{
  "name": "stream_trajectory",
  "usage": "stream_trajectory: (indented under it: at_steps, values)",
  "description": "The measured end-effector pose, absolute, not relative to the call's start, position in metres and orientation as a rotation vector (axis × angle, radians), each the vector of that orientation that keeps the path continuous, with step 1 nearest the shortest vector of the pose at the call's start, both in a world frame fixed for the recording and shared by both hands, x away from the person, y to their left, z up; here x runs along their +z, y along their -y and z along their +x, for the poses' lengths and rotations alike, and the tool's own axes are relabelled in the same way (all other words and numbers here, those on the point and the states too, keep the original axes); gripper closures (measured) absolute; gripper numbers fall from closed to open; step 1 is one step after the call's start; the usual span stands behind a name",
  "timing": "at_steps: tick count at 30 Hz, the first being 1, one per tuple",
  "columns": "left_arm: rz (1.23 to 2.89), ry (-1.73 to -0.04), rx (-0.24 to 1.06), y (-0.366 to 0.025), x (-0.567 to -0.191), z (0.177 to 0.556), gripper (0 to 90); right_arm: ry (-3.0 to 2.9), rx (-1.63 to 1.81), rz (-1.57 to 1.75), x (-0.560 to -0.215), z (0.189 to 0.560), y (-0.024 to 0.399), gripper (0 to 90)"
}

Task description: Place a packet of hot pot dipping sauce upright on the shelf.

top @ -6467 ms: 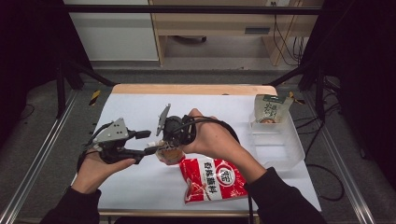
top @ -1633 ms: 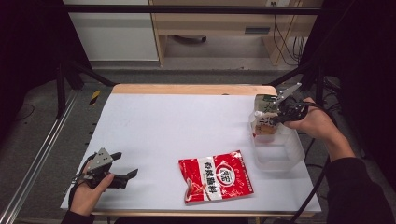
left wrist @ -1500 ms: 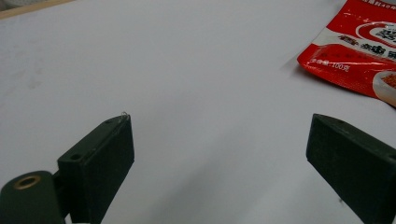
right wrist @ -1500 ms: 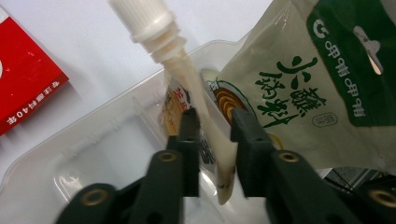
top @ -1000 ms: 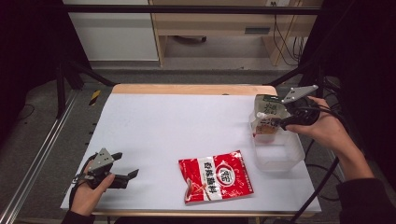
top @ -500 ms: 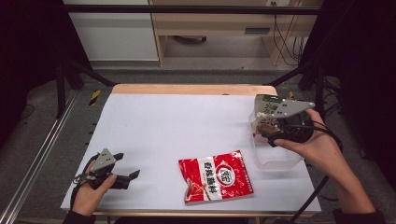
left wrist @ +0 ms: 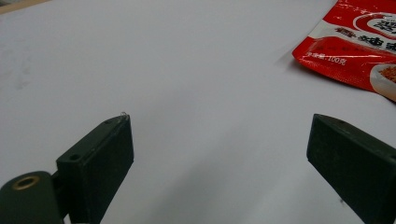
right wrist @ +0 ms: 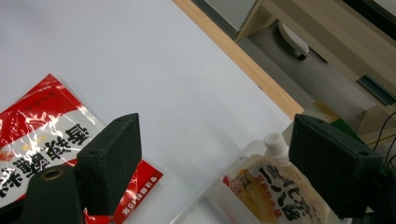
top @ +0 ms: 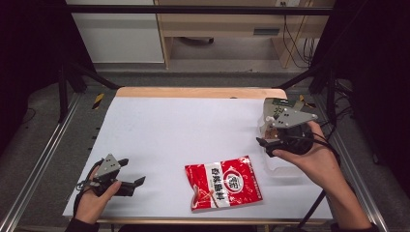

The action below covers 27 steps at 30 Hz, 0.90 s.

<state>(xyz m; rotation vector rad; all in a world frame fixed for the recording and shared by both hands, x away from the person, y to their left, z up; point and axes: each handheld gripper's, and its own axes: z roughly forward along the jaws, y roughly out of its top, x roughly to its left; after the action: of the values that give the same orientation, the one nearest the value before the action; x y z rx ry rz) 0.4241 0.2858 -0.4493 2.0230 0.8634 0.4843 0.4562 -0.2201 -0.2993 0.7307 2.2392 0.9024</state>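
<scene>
Having just spread its jaws and released the spouted pouch (right wrist: 273, 186) into the clear tub (top: 283, 162), the right gripper (top: 265, 141) swings toward the red sachet (top: 223, 181), likely next; left gripper (top: 137, 182) idles, jaws spread.

high view looks forward and down over the whole table (top: 193, 121). both gripper views sit close above it, sharing the red packet (top: 223, 182).

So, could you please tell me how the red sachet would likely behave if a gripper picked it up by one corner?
The red sachet looks like thin crinkled film, so it would probably sag. Its glossy surface may slip. It lies flat, so it seems light.
</scene>
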Motion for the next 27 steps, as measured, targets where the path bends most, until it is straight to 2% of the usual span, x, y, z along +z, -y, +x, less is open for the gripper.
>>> stream_trajectory:
  at_steps: [8, 11, 20, 27]
  values:
    - [2.035, -0.855, 0.480, -0.284, -0.449, 0.423, 6.8, -2.246, 0.939, 0.732, -0.310, 0.447, 0.209, 16.5]
    - [2.039, -0.851, 0.477, -0.283, -0.449, 0.422, 6.6, -2.246, 0.957, 0.746, -0.316, 0.441, 0.205, 13.5]
    - [2.077, -0.813, 0.484, -0.270, -0.448, 0.423, 6.3, -2.274, 0.981, 0.775, -0.347, 0.425, 0.186, 11.3]
    - [2.086, -0.779, 0.496, -0.253, -0.447, 0.425, 6.2, -2.282, 0.992, 0.809, -0.372, 0.413, 0.176, 13.4]
